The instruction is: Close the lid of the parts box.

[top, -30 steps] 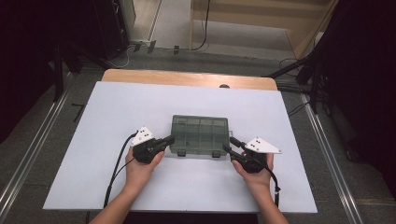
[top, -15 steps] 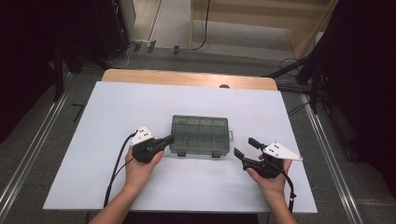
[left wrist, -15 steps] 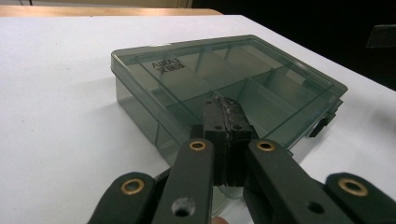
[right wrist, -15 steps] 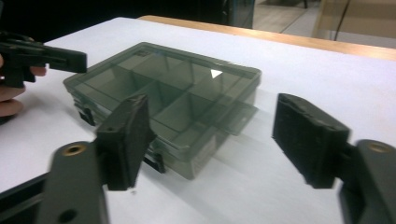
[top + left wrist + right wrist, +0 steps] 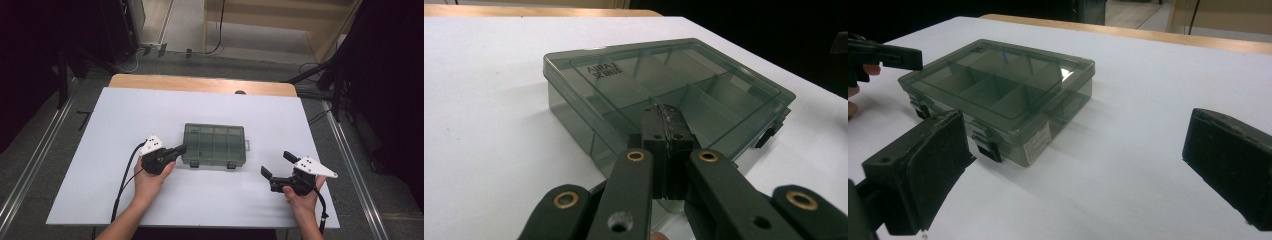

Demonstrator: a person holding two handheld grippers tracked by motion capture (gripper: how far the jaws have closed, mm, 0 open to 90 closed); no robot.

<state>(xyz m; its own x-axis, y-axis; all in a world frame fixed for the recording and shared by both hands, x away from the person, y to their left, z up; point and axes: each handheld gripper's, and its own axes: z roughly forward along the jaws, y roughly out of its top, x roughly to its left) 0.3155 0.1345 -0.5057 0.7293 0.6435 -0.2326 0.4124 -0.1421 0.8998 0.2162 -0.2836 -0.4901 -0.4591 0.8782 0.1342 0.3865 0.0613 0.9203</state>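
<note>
The smoky plastic compartment box (image 5: 214,145) lies flat near the middle of the white tabletop (image 5: 100,130), its lid closed; the left gripper (image 5: 179,149) has its jaws pressed together at the box's left front corner; the right gripper (image 5: 276,164) is well apart from the box, to its right; its jaws have just been opening and now stand wide, with nothing between them.

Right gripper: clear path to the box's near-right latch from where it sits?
Probably yes. The right gripper has its jaws wide open with nothing between them, and bare white table separates it from the latch on the box.
</note>
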